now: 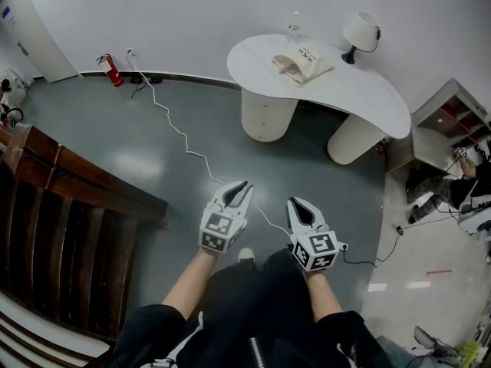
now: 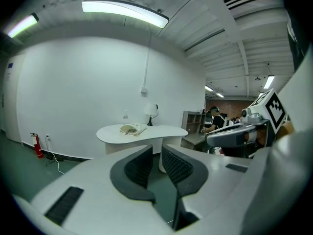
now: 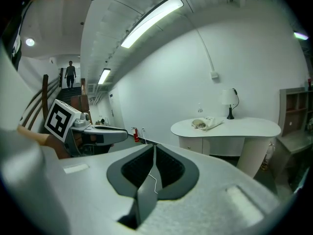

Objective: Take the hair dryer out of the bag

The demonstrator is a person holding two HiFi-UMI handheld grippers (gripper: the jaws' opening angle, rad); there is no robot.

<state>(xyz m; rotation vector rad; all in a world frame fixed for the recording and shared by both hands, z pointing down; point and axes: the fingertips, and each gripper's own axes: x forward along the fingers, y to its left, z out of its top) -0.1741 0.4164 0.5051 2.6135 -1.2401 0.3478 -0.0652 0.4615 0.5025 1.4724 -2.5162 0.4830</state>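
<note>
A cream cloth bag (image 1: 303,61) lies on a white curved table (image 1: 368,90) at the far side of the room. The same bag (image 2: 131,129) shows small in the left gripper view, and the bag (image 3: 205,124) in the right gripper view. No hair dryer shows. My left gripper (image 1: 239,185) hovers over the grey floor, well short of the table. The left gripper (image 2: 157,150) is open by a narrow gap with nothing in it. My right gripper (image 1: 300,203) is beside it. The right gripper (image 3: 154,150) is shut and empty.
A white lamp (image 1: 359,33) and a clear bottle (image 1: 294,25) stand on the table. A white cable (image 1: 184,136) runs across the floor from the wall near a red fire extinguisher (image 1: 112,70). Dark wooden railing (image 1: 69,228) lies left, a shelf unit (image 1: 453,117) and a seated person (image 1: 460,184) right.
</note>
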